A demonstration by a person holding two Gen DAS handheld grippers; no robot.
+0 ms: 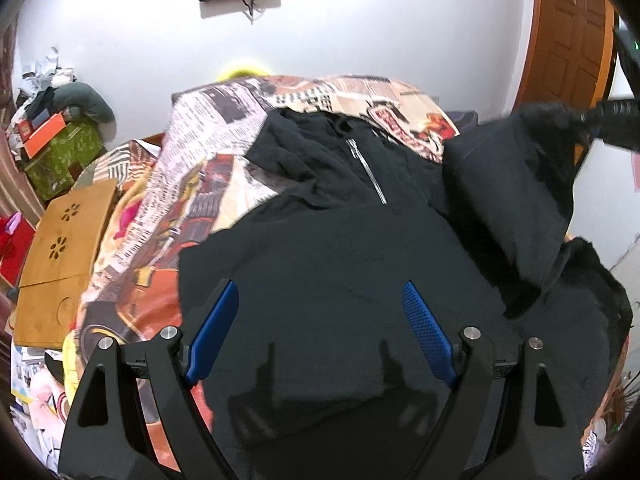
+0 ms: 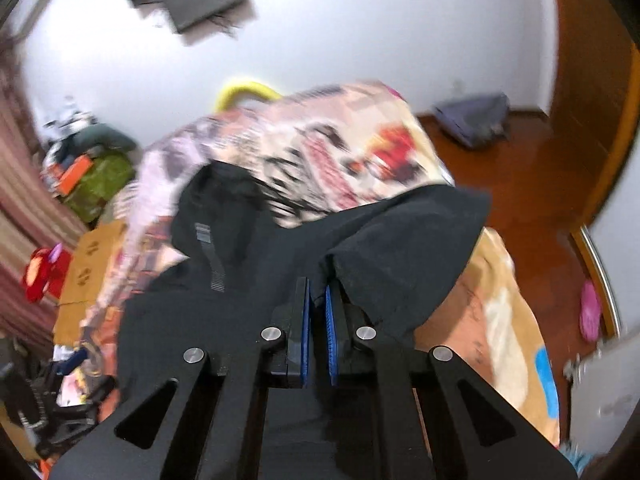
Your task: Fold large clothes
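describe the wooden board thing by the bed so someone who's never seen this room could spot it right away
Start from the bed with the newspaper-print cover where the black jacket lies. Off the bed's left edge sits a light wooden lap table. Its flower-shaped cutouts and plain tan surface set it apart from the green box and red things nearby.

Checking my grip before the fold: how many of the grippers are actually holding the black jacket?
1. The right gripper is shut on the black jacket, lifting a flap. The left gripper hangs open over it, holding nothing.
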